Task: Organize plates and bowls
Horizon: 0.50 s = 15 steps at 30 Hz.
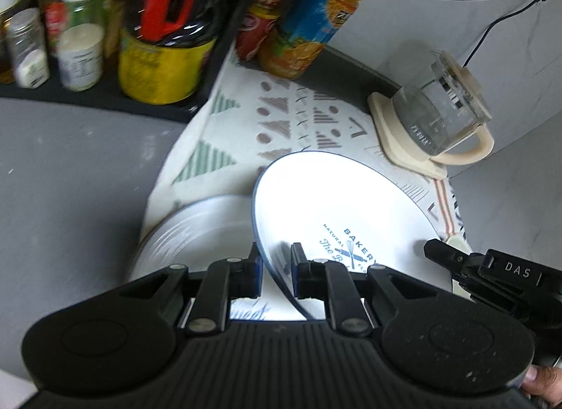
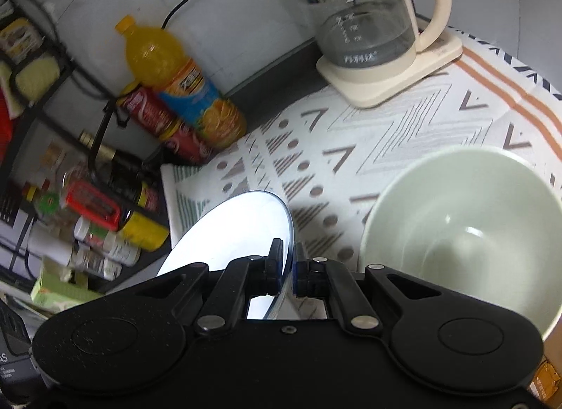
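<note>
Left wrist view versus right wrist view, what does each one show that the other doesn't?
Only the left wrist view shows the plate's blue bakery print, a second white plate lying beneath it, and both grippers at once, left gripper and right gripper. Only the right wrist view shows the pale green bowl. Both show the blue-rimmed plate clamped at its rim, the glass kettle, the orange juice bottle and the patterned cloth.
</note>
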Motion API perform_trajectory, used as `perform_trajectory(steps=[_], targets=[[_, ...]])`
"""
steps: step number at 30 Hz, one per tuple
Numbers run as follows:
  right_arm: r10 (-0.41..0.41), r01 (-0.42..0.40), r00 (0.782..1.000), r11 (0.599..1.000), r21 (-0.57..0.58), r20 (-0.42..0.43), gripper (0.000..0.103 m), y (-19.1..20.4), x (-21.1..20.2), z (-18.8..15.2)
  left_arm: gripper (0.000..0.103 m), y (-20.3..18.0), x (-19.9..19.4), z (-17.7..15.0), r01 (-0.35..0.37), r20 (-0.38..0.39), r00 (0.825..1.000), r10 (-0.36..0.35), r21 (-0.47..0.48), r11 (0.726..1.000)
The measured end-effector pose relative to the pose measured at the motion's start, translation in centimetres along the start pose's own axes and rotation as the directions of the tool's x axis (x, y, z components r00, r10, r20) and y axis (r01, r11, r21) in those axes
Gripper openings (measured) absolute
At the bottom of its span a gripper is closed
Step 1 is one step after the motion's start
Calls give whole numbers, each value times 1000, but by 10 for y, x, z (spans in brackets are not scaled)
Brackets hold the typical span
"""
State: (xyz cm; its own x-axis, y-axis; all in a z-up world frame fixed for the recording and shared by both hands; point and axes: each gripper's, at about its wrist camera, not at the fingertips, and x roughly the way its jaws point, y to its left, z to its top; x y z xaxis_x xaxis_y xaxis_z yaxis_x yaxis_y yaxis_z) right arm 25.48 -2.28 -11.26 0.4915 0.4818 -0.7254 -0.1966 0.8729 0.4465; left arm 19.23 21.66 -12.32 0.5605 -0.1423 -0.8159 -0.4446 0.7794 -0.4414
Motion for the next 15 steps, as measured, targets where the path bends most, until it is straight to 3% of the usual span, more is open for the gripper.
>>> perform_trajectory(steps=[15], targets=[[21, -21, 999, 1000, 4, -45, 5, 2, -1, -56, 14, 27, -12, -42, -71, -56, 996, 72, 9, 997]])
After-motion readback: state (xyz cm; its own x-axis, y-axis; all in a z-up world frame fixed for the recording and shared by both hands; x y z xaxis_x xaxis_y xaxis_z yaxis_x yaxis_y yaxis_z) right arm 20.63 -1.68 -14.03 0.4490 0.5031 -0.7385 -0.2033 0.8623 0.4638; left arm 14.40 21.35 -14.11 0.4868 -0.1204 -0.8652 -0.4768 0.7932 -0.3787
